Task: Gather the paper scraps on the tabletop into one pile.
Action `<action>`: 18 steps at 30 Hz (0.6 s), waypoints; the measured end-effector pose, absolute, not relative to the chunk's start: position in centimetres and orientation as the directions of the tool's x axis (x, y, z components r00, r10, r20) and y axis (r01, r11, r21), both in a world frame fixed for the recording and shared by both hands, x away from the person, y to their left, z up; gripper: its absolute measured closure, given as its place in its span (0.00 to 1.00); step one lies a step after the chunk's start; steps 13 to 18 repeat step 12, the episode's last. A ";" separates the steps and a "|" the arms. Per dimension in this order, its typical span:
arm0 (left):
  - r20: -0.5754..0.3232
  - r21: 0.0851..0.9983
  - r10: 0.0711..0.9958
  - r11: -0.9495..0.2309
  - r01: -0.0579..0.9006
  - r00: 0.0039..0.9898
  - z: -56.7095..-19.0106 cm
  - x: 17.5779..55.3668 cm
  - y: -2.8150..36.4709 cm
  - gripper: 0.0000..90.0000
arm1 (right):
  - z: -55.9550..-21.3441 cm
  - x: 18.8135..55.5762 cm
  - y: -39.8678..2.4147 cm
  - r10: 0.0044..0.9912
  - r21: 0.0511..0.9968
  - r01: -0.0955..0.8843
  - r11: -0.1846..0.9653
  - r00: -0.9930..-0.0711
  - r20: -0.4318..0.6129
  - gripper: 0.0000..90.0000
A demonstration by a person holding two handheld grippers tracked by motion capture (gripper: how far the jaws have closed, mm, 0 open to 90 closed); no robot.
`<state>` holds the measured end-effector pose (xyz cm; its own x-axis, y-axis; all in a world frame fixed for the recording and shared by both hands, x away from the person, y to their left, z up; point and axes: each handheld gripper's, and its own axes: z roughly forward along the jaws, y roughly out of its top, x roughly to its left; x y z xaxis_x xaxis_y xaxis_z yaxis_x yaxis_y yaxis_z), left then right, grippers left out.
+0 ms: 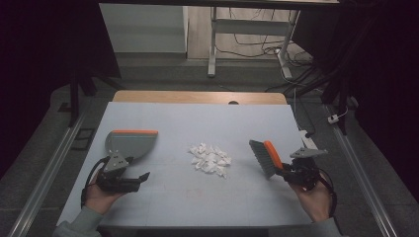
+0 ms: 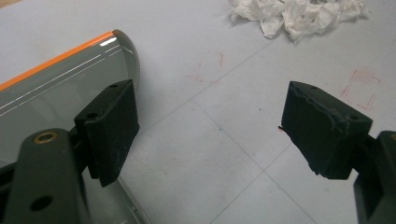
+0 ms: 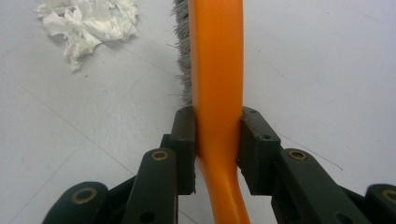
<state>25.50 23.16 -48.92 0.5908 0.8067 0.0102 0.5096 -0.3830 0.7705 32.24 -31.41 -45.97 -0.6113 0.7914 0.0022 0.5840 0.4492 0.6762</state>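
A grey dustpan with an orange lip lies on the white table sheet at the left. My left gripper sits just behind it, open; in the left gripper view bare sheet lies between the jaws and the dustpan is against the left jaw. A pile of crumpled white paper scraps sits mid-table. My right gripper is shut on the orange handle of a brush, whose grey bristles face the pile.
Faint red pen marks dot the sheet. A wooden table edge shows past the sheet's far side. Beyond it stand white furniture legs, with cables on the floor. Metal rails run along both sides.
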 end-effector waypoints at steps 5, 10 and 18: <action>0.011 0.771 0.807 -0.383 0.509 0.591 -48.9 25.5 23.1 0.22 | -45.8 32.2 -31.4 0.792 0.680 0.581 0.447 -0.610 0.001 0.77; 0.009 0.772 0.805 -0.383 0.508 0.593 -48.9 25.5 23.2 0.22 | -45.8 32.0 -31.3 0.791 0.689 0.573 0.445 -0.612 -0.002 0.77; 0.008 0.772 0.805 -0.382 0.508 0.593 -48.9 25.5 23.2 0.22 | -45.8 32.0 -31.4 0.791 0.690 0.572 0.444 -0.612 -0.003 0.77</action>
